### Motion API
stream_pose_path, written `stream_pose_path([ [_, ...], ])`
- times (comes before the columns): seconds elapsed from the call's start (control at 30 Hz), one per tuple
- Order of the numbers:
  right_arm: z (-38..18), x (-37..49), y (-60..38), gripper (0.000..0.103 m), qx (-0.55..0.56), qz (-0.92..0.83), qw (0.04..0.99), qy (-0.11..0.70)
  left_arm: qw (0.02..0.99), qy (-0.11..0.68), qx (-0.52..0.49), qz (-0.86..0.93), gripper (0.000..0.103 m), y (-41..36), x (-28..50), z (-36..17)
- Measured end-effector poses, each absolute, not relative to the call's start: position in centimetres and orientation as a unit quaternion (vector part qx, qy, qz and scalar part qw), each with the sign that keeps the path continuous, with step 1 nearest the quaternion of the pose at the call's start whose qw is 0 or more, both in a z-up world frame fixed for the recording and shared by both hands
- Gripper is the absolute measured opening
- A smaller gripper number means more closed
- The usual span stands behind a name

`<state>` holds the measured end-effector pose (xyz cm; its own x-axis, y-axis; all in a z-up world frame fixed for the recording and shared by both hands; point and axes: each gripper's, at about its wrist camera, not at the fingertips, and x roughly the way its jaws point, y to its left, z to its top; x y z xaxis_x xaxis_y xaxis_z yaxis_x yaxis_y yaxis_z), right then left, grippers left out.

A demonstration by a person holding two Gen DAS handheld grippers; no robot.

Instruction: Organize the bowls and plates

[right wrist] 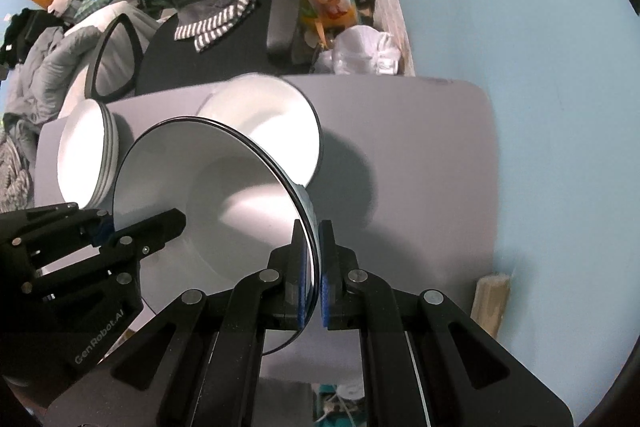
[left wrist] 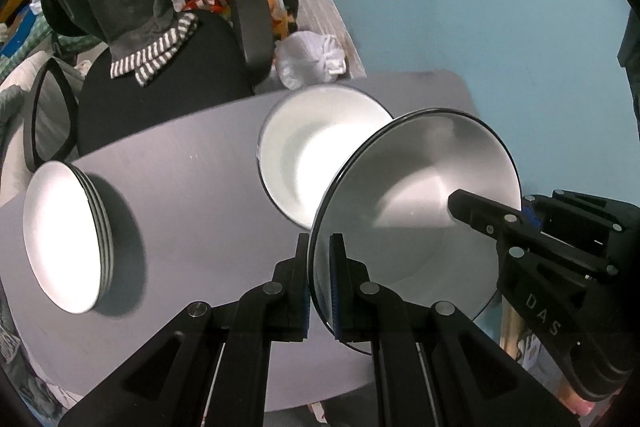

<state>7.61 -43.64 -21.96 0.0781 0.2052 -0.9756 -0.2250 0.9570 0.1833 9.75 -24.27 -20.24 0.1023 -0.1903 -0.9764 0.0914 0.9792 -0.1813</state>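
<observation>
A white bowl with a thin black rim (left wrist: 420, 187) (right wrist: 208, 179) hangs tilted above the grey table (left wrist: 192, 195) (right wrist: 420, 155), gripped on both sides. My left gripper (left wrist: 320, 243) (right wrist: 120, 223) is shut on one edge of its rim. My right gripper (right wrist: 310, 227) (left wrist: 492, 211) is shut on the opposite edge. Just behind the lifted bowl, a second white bowl (left wrist: 316, 151) (right wrist: 268, 115) rests on the table. A stack of white plates (left wrist: 64, 235) (right wrist: 84, 155) stands at the table's left end.
A black office chair (left wrist: 168, 87) (right wrist: 200, 67) draped with grey clothing stands behind the table. Beside it lie a white plastic bag (left wrist: 308, 55) (right wrist: 364, 51) and clutter. Pale blue floor (left wrist: 500, 7) (right wrist: 540, 67) lies right of the table edge.
</observation>
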Motion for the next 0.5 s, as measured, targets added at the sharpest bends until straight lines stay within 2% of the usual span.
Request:
stream_pose_path([
  [0.5,-24.1,12.6,-41.7,0.005,-0.006,0.157,0.705,0.692,0.738,0.672,-0.019,-0.059,0.007,-22.7,14.8,-22.4],
])
